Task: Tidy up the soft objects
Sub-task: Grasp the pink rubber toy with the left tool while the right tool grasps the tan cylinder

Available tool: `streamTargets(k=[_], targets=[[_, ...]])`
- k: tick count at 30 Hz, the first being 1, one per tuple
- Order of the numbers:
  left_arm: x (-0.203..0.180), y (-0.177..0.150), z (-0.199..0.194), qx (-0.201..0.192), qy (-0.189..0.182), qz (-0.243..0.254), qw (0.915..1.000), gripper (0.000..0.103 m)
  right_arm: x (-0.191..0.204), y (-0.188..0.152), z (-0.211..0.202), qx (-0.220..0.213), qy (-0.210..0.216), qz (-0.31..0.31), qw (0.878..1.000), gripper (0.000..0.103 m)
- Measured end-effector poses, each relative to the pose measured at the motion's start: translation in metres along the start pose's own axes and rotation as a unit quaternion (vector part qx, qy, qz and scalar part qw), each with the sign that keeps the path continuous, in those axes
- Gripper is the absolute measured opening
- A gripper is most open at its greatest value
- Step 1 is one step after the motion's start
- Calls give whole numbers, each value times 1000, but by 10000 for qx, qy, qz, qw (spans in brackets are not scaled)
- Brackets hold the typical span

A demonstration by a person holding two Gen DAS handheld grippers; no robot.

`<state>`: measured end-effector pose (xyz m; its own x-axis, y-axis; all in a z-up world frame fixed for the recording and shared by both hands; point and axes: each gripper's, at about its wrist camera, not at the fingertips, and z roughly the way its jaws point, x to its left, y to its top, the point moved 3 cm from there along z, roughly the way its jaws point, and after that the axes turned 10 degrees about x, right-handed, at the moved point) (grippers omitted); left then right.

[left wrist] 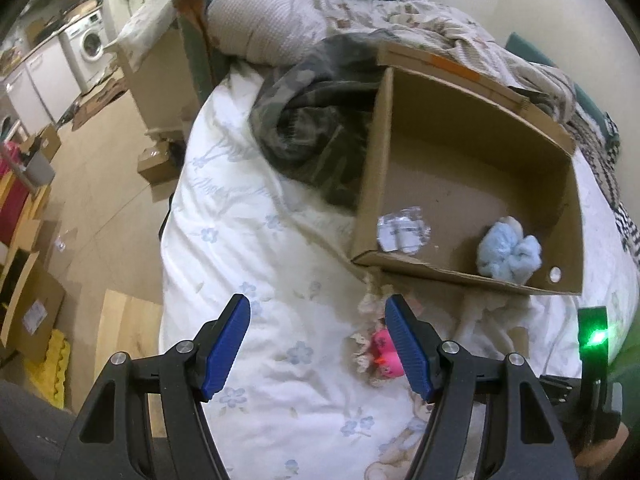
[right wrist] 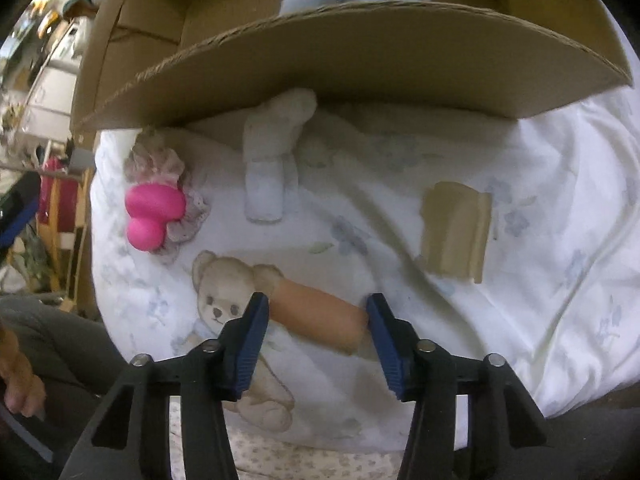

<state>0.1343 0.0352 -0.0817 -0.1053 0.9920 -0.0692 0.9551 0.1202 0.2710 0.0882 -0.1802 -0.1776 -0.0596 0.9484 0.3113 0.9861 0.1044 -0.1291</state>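
- The right gripper (right wrist: 316, 320) is spread wide, its two blue pads on either side of a tan roll (right wrist: 318, 314) lying on the bedspread (right wrist: 540, 240); the pads sit right at the roll's ends, and whether they press it I cannot tell.
- The left gripper (left wrist: 318, 340) is also wide open and holds nothing, hovering over the bedspread (left wrist: 260, 260) near its left edge.
- Just beside the left gripper's right finger lie a pink squishy toy (left wrist: 385, 350) and a lacy scrunchie (left wrist: 366, 334); in the right wrist view the toy (right wrist: 154, 208) rests on the scrunchie (right wrist: 160, 162).
- A cardboard box (left wrist: 472, 152) stands open on the bedspread beyond both grippers, with a fluffy blue piece (left wrist: 510, 254) in its near right corner and a crumpled clear wrapper (left wrist: 402, 230) near its left wall.
- Between the right gripper and the box's near wall (right wrist: 360, 68) lie a white plush piece (right wrist: 272, 160) and a folded beige cloth (right wrist: 456, 232).
- A camouflage garment (left wrist: 308, 120) is bunched against the box's left side.
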Motion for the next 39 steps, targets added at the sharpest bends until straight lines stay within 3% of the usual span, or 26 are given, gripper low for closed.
streamTargets(k=[1, 2, 6, 12, 17, 19, 25, 33, 39], targets=[[4, 0, 2, 61, -48, -73, 9999, 67, 1, -1, 0, 3, 1, -41, 10000, 21], [5, 0, 4, 97, -71, -112, 9999, 67, 2, -2, 0, 2, -4, -97, 10000, 10], [1, -1, 12, 265, -245, -108, 9993, 67, 8, -5, -13, -229, 54, -265, 9994, 10], [-33, -8, 29, 615, -755, 338, 9947, 66, 8, -9, -57, -997, 701, -222, 9923, 10], [-56, -8, 49, 900, -1008, 421, 9899, 66, 0, -10, -64, -1087, 805, -104, 9908, 10], [-64, -8, 60, 1051, -945, 447, 9890, 65, -8, -11, -66, -1096, 789, -37, 9908, 10], [-75, -13, 86, 1421, -614, 565, 9863, 49, -16, -12, -64, -1100, 755, 34, 9911, 10], [-79, -14, 75, 1215, -501, 700, 9889, 45, -17, -14, -65, -1079, 729, 17, 9915, 10], [-60, -10, 38, 793, -831, 582, 9917, 45, -16, -13, -67, -1112, 935, 38, 9894, 10]])
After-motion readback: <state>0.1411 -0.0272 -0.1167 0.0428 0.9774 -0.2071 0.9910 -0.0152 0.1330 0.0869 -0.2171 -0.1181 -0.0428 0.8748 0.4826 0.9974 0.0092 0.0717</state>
